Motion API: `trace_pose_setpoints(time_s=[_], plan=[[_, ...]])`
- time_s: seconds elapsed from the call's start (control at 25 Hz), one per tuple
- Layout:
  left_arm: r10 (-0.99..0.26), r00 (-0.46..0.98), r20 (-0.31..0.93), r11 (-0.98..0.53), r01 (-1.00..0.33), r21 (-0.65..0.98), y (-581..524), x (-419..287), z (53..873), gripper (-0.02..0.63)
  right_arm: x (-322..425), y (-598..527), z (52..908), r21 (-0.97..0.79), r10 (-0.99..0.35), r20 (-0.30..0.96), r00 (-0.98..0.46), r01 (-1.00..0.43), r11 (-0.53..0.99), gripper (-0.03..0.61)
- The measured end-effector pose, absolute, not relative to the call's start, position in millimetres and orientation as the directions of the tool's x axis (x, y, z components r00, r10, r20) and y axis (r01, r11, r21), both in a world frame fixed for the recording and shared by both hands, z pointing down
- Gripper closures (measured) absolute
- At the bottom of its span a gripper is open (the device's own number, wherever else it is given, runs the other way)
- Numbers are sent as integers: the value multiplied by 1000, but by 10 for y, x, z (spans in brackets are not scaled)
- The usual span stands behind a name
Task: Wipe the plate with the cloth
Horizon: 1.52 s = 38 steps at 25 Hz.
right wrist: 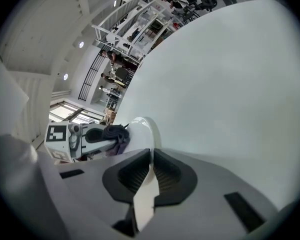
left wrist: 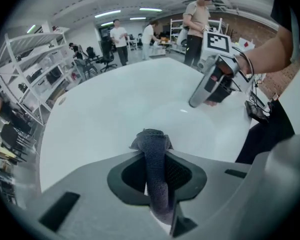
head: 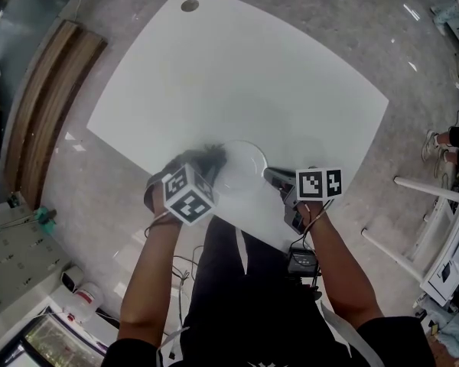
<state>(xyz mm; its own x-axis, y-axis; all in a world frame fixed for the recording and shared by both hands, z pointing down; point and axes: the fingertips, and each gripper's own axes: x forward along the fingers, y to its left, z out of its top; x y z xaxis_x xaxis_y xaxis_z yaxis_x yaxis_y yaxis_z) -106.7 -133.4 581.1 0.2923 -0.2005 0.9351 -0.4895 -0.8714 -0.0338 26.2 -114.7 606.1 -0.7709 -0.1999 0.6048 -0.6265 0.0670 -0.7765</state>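
L gripper [left wrist: 157, 176]: my jaws clamped on dark cloth [left wrist: 151, 140], cloth end vs plate [head: 243, 167] left rim. R gripper [right wrist: 151, 171]: jaws pinched tight on plate's opp. rim. Plate sat at near edge of white table [head: 237, 75], btwn both grippers.

The round white plate [head: 243, 165] lies near and central, pinched at its right rim. The bunched dark grey cloth [head: 208, 157] presses on its left side.
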Motion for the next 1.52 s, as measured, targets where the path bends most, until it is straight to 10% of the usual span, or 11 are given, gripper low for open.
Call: trace_pose_setpoints(time_s=[0.64,1.2,1.52], plan=[[-110,443,890,-920,-383,77,-928,-17,5845,561,265,-1111,6067,-757,-191,624,-758,-647,92,557],[-180,296,938,-859,-513,-3,-1019,-1099,5820,561,240,-1067,6064,-764,-199,616,-762,-640,83,557],[-118,370,921,-896,-439,61,-451,-418,5886,561,276,-1083,6065,-758,-200,620,-759,-645,94,557]])
